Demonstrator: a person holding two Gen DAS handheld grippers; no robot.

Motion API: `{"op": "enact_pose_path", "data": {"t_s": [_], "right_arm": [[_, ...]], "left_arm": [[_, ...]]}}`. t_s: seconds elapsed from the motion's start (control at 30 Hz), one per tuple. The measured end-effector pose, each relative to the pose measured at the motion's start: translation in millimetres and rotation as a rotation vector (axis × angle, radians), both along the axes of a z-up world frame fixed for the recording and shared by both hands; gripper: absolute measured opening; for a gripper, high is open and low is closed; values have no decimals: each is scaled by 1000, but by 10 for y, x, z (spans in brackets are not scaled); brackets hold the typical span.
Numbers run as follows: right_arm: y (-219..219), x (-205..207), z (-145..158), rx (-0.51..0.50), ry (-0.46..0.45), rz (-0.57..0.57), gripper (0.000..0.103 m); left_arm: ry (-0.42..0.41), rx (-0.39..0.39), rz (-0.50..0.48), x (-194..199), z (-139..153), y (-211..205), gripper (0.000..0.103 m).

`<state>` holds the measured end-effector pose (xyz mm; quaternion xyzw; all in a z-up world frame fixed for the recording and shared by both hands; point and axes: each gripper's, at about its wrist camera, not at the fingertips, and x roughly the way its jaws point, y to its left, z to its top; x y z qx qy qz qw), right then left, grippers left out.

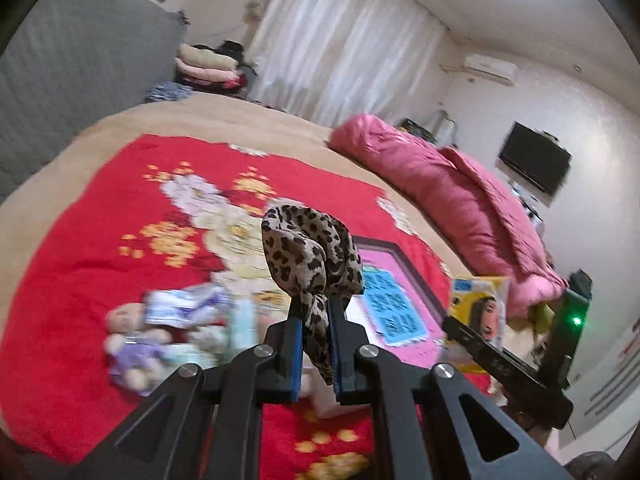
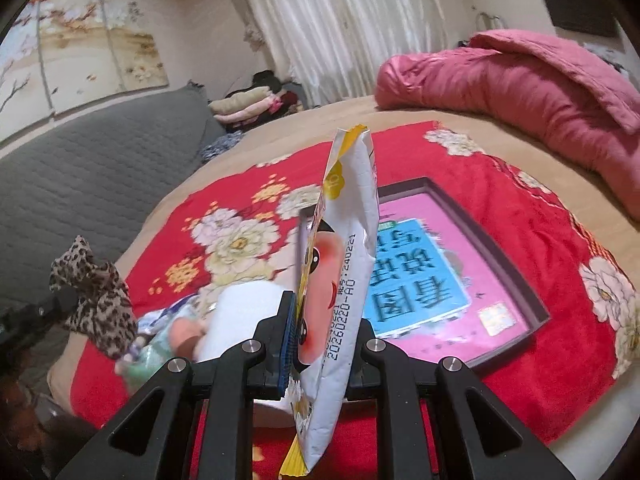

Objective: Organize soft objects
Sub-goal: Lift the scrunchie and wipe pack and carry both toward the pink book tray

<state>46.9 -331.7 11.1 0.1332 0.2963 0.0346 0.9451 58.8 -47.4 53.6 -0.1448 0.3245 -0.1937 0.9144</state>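
**Both grippers loaded above the bed: scarf on the left, snack packet on the right**

Left gripper [image 1: 316, 316]: jaws clamped on a leopard-print scarf [image 1: 310, 248]. The fabric bunches above the fingertips and a tail hangs down between the blue pads. It is lifted clear of the red floral blanket [image 1: 80, 264]. In the right wrist view the same scarf shows at the far left edge, dangling from the other tool.

Right gripper [image 2: 326, 312]: jaws clenched on a white and yellow snack packet [image 2: 348, 216], held edge-on and upright, with a cartoon face and a printed date code on it. It is off the blanket too.

Near, on the blanket, left of the left gripper: a small pile of soft things, blurred. A plush doll in purple [image 1: 134, 354] and a crumpled white-and-blue wrapper [image 1: 184, 304] can be made out; the rest cannot be told. A white roll-like object [image 2: 244, 316] lies just behind the right gripper's left finger.

Middle, to the right: a dark-rimmed tray [image 2: 504, 256] resting on the blanket, with a pink and blue picture book [image 2: 416, 276] lying flat inside it.

Farther right: a rolled pink quilt [image 1: 436, 196] along the bed edge.

Far left: a grey quilted headboard [image 2: 80, 184], with folded clothes [image 2: 248, 106] stacked beside it. White curtains [image 1: 344, 36] and a wall-mounted TV [image 1: 534, 164] lie beyond.
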Motion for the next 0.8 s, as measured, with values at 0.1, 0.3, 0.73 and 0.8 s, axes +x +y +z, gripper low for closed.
{"op": "enact_pose_path", "data": {"t_s": [0.1,0.3,0.73,0.8], "right_arm": [[-177,16,-50,30,12,-38,18],[-352,30,-106,54,28,-77,18],[-487,-3,-24,8,-15,-134,18],[-522,6,-41,18,-7,-142,18]], "left_arm": [[1,-4,-62,39,-8,-324,11],[13,24,-155,158,-61,-925,11],[127,115,-279,513,-474,-1799,11],[145,129,-308,537,-548,-1893,11]]}}
